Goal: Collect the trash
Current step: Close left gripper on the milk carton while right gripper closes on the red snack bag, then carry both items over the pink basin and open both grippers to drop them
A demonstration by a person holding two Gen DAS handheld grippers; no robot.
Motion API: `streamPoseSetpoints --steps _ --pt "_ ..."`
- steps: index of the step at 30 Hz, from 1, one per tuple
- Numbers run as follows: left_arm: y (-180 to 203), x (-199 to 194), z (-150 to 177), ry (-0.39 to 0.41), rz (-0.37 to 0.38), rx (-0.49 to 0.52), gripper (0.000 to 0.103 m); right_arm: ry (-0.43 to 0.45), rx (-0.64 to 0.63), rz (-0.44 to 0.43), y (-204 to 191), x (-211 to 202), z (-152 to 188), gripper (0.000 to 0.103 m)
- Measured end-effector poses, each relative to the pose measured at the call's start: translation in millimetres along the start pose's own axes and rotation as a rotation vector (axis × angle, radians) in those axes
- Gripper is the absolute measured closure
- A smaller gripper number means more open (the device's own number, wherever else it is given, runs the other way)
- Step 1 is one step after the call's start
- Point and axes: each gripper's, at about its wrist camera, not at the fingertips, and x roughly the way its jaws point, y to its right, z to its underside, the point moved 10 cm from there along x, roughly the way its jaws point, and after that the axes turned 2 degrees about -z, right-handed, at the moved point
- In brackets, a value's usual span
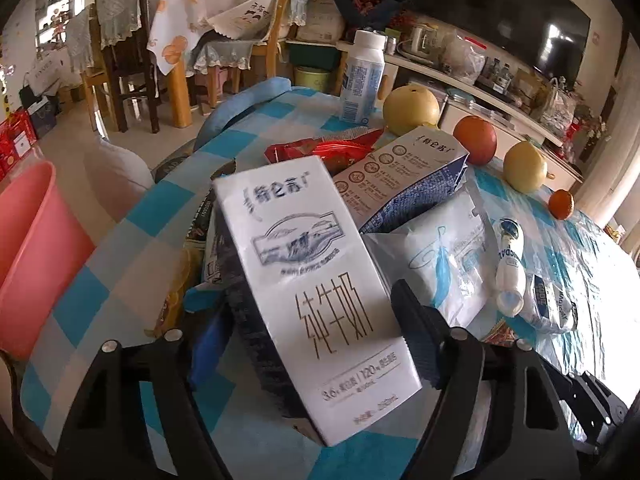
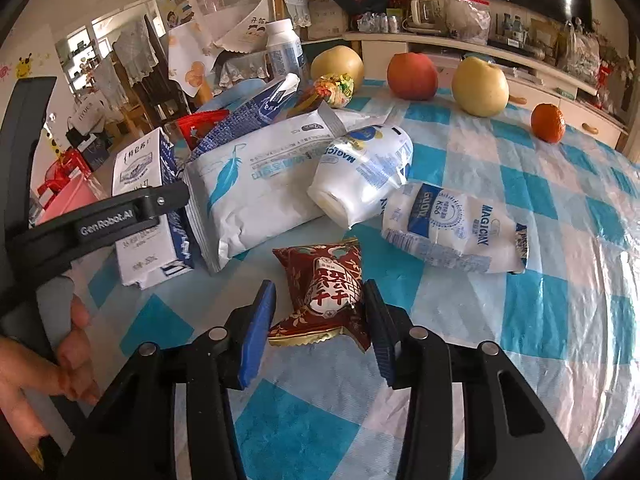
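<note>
Left wrist view: the left gripper (image 1: 316, 328) pinches the milk carton (image 1: 316, 292); its smooth faces may slip out (bin (image 1: 28, 248) at 9 o'clock).

Right wrist view: the right gripper (image 2: 318, 322), jaws spread, straddles the red snack wrapper (image 2: 326, 288); the thin foil may crumple and escape. Checkered tablecloth (image 2: 540, 184), fruit at 12 o'clock, cluttered living room.

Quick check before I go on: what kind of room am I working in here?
Most likely a home living and dining room: a television over a cluttered low cabinet, wooden dining chairs with lace covers, and a checked tablecloth carrying fruit and wrappers.
</note>
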Motion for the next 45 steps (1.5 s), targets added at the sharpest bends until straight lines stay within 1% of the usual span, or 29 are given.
streamPoseSetpoints --steps 2,9,15,17,21,22,26,33,36,38,43,45 --pt "-4 -1 0 -0.007 0.02 -0.008 0.031 0.0 -0.002 0.002 -1 1 0 0.059" --pt "-20 -6 -3 -0.017 0.073 -0.039 0.035 -0.003 -0.02 0.02 -3 -2 2 0.063" --pt "-38 -21 -13 0.015 0.108 -0.067 0.035 -0.003 -0.027 0.035 -8 -7 7 0.066" --pt "-43 -26 -15 0.025 0.118 -0.074 0.035 -0.002 -0.027 0.036 -10 -8 7 0.069" --pt "-56 -41 -23 0.054 0.14 -0.095 0.035 0.015 -0.021 0.033 -15 -16 6 0.084" --pt "-59 -45 -25 0.065 0.141 -0.095 0.035 0.016 -0.015 0.024 -16 -18 7 0.084" --pt "-73 -58 -33 0.105 0.136 -0.097 0.035 0.014 -0.011 0.038 -20 -20 11 0.085" --pt "-100 -72 -46 0.16 0.104 -0.107 0.035 0.054 -0.001 0.018 -38 -34 7 0.086" --pt "-112 -78 -50 0.177 0.098 -0.124 0.035 0.069 -0.006 0.002 -53 -38 2 0.086" --pt "-120 -83 -54 0.189 0.097 -0.135 0.035 0.082 -0.021 -0.018 -70 -43 -3 0.086" --pt "-157 -102 -65 0.249 0.051 -0.159 0.035 0.106 -0.089 -0.103 -136 -47 -19 0.086" --pt "-178 -105 -69 0.261 0.033 -0.188 0.035 0.113 -0.12 -0.157 -173 -47 -27 0.086"
